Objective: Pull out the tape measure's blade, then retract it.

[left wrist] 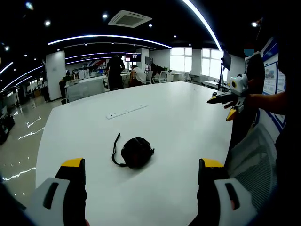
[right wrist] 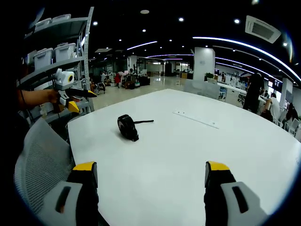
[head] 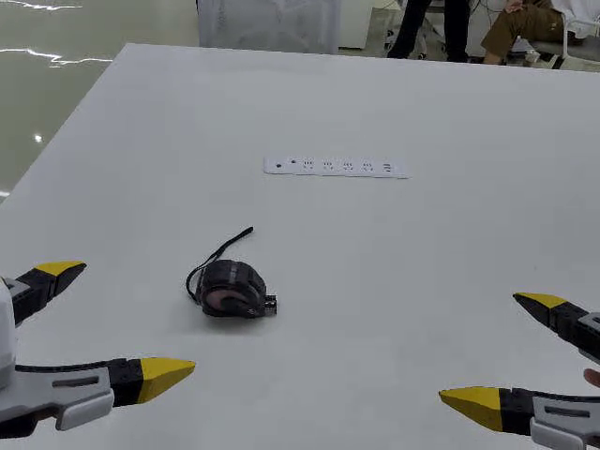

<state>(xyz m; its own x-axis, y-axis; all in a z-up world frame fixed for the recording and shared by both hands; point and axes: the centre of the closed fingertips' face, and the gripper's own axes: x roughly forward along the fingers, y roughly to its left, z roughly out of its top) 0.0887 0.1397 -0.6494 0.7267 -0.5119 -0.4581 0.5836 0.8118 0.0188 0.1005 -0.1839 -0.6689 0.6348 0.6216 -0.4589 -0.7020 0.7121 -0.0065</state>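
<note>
- The tape measure (head: 232, 289), a dark round case, lies on its side on the white table (head: 422, 244). It sits between the 2 grippers and apart from both, with the blade wound fully in.
- The blade's hook (head: 271, 303) pokes out at the case's lower right in the head view. A black wrist strap (head: 220, 251) trails off the far side.
- The left gripper (head: 131, 319) hovers left of the case, jaws spread wide, holding nothing.
- The right gripper (head: 483, 347) hangs further off on the right, equally released and empty.
- The step in hand looks like the approach, since nothing has been pulled yet.
- To do it well, I would clamp the left jaws across the case's 2 flat faces, clear of the strap, so it cannot slide.
- The right jaws would then nip the hook, draw it straight and low, and guide it back slowly.
- A white power strip (head: 336, 167) lies well beyond, out of the way.
</note>
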